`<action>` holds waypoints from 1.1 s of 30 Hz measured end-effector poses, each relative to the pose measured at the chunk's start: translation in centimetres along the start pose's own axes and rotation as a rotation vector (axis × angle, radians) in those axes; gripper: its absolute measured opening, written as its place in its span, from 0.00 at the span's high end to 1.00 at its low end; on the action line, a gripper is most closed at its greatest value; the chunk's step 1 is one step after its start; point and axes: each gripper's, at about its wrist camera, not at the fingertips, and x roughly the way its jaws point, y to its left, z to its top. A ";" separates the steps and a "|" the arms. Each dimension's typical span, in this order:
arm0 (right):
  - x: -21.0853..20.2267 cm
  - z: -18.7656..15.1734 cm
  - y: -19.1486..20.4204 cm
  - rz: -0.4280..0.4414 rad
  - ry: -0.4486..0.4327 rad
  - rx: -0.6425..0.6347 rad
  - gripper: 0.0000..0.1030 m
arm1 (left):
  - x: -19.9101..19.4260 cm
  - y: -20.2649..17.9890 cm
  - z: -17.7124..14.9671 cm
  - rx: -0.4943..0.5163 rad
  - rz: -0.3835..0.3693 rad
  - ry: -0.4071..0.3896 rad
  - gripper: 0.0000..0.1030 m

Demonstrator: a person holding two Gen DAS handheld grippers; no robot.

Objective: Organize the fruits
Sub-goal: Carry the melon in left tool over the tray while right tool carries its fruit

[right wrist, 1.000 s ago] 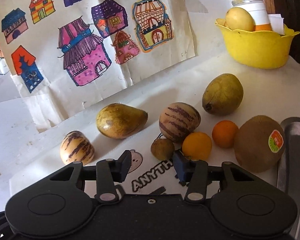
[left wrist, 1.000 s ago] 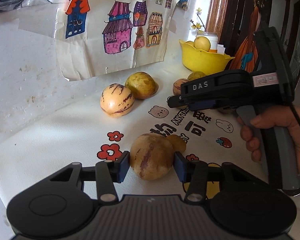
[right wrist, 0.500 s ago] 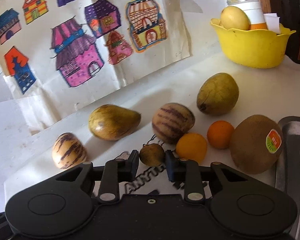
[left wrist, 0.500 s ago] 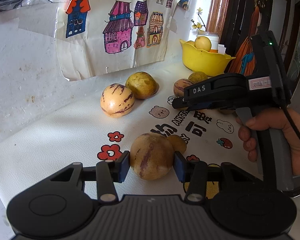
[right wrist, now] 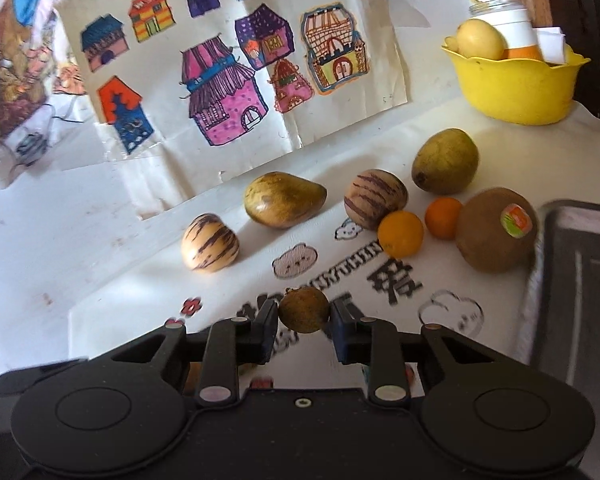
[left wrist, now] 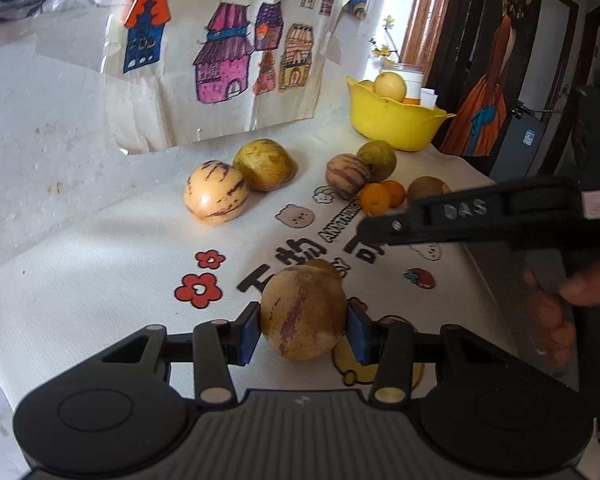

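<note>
Left gripper [left wrist: 303, 330] clamped on a striped melon [left wrist: 303, 314]: tan, egg-shaped, dull purple streaks, smooth skin, low over the printed white cloth [left wrist: 100, 280]. Its blue pads [left wrist: 249, 332] press both flanks.

Right gripper [right wrist: 305, 314] clamped on a small round brown fruit [right wrist: 304, 309], matte, speckled, with a stub of stem, lifted clear of the cloth.

On the cloth, counted in the right wrist view:
- two more striped melons, one pale cream [right wrist: 210, 242], one darker [right wrist: 375, 199];
- two olive-green pear-shaped fruits [right wrist: 284, 199] [right wrist: 446, 161], the first pointed at one end;
- two small glossy oranges [right wrist: 401, 234] [right wrist: 444, 217], just beside each other;
- one fuzzy brown kiwi [right wrist: 494, 235] with a round sticker.

Yellow plastic bowl [right wrist: 514, 88], scalloped rim, stands at the far end with a pale yellow fruit [right wrist: 480, 40] inside. Dark metal tray [right wrist: 580, 280] at the right edge.
</note>
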 end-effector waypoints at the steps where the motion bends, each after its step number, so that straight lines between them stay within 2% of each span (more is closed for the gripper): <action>1: -0.7 -0.1 -0.1 0.002 -0.002 0.001 0.71 | -0.2 -0.3 0.1 0.004 -0.003 -0.004 0.53; 9: -7.1 -1.4 -3.4 -0.029 -0.064 0.025 0.71 | -0.1 -2.9 1.0 0.000 -0.081 -0.018 0.53; 16: -11.9 -3.2 -8.7 -0.133 -0.130 0.011 0.70 | 1.8 -7.1 2.6 0.049 -0.138 -0.032 0.53; 20: -13.8 -3.8 -11.3 -0.201 -0.193 -0.049 0.70 | 3.3 -9.7 4.2 0.066 -0.191 -0.045 0.53; 26: -14.5 -3.6 -14.3 -0.302 -0.259 -0.157 0.70 | 7.2 -13.7 6.7 0.067 -0.264 -0.022 0.53; 33: -12.2 -2.7 -17.0 -0.348 -0.242 -0.235 0.70 | 12.1 -17.2 8.2 0.123 -0.304 -0.012 0.53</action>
